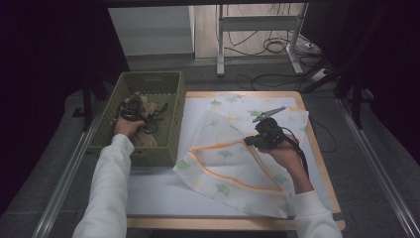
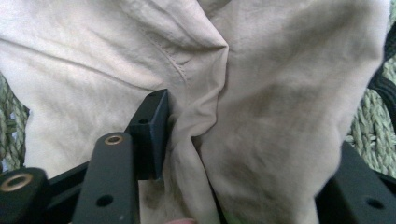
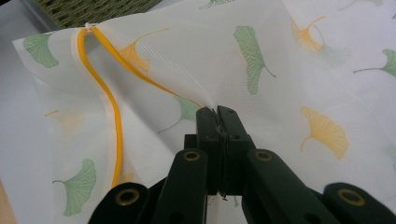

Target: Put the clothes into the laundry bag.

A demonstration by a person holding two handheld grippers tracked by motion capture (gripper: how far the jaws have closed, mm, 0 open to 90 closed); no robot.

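My left gripper (image 1: 132, 106) reaches down into a green woven basket (image 1: 148, 77) at the table's left. In the left gripper view its jaws stand apart around a bunched fold of beige cloth (image 2: 280, 70); the left fingertip (image 2: 154, 121) touches the fabric, and the cloth bulges over the other jaw. My right gripper (image 1: 247, 142) is shut on a white mesh bag (image 1: 233, 166) printed with green and yellow leaves. Its closed tips (image 3: 217, 112) pinch the mesh beside the bag's orange-trimmed opening (image 3: 114, 121) and lift that edge off the table.
The bag lies across a white sheet (image 1: 158, 188) on the wooden table (image 1: 317, 163). A black cable (image 1: 157, 113) loops inside the basket. Beyond the table are desk legs (image 1: 220, 49) and floor cables (image 1: 275, 47).
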